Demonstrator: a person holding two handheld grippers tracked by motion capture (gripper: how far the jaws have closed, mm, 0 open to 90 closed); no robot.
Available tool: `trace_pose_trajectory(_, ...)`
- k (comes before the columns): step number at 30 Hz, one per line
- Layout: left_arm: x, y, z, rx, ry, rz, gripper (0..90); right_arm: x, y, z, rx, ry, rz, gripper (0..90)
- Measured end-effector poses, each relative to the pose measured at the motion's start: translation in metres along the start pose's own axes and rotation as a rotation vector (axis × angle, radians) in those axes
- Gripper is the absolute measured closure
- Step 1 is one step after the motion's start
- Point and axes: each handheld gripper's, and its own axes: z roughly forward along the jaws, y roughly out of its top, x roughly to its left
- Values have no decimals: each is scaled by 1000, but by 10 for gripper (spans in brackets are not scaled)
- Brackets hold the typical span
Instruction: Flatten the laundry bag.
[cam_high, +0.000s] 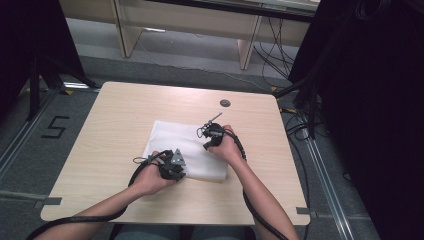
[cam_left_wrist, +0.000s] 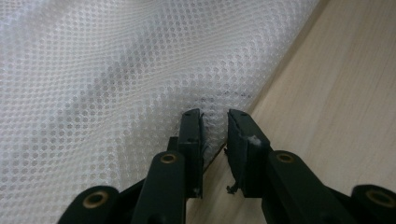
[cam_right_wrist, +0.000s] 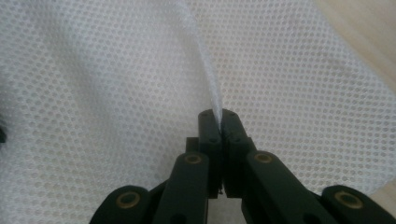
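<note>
On the light wooden table (cam_high: 115, 120), a white mesh cloth (cam_high: 175, 140) lies spread near the middle, with both of the person's hands working at its near and right parts. The left gripper (cam_high: 172, 165) sits at the cloth's near edge, held by the left hand (cam_high: 150, 179). In the left gripper view its jaws stand a little apart, straddling the cloth's edge (cam_left_wrist: 140, 70) where it meets the bare table, a small gap between them. The right gripper (cam_high: 214, 136), held by the right hand (cam_high: 227, 149), rests on the cloth toward its right side. In the right gripper view its jaws are pressed together, pinching a raised fold of the mesh (cam_right_wrist: 212, 88) that stands up as a thin ridge running away from the tips.
</note>
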Motion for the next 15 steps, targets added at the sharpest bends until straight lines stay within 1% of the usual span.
trace_pose_trajectory(1,-1,1,-2,-9,1,-8,760,1,1,-2,-8,0,2,898)
trace_pose_trajectory(2,-4,4,-5,-25,-8,-12,798,-1,3,-6,-53,-8,-54,898)
trace_pose_trajectory(4,-8,7,-8,-38,-23,-2,826,1,5,-12,-66,-8,-56,899)
trace_pose_trajectory(5,-10,8,-7,-32,-25,11,833,2,6,-15,-74,-5,-59,899)
trace_pose_trajectory(6,-10,8,-7,-32,-25,11,837,4,7,-18,-79,-11,-69,899)
trace_pose_trajectory(7,-11,8,-4,-13,-29,20,840,6,8,-22,-79,-16,-66,899)
trace_pose_trajectory(8,-11,7,-2,-4,-35,9,840,7,9,-25,-91,-11,-73,899)
trace_pose_trajectory(9,-11,7,-2,-4,-35,9,841,7,9,-25,-91,-11,-73,899)
trace_pose_trajectory(10,-9,8,1,-2,-31,12,841,8,10,-29,-102,-12,-85,899)
trace_pose_trajectory(11,-8,9,3,7,-30,7,842,13,10,-38,-118,-8,-78,900)
trace_pose_trajectory(12,-7,11,4,1,-22,-3,842,15,10,-42,-113,1,-69,899)
trace_pose_trajectory(13,-6,11,5,-4,-23,-2,843,16,9,-46,-129,-1,-84,900)
trace_pose_trajectory(14,-6,11,5,-4,-23,-2,844,17,9,-49,-134,8,-79,899)
trace_pose_trajectory(15,-5,12,5,-3,-18,-13,844,17,9,-49,-134,8,-79,899)
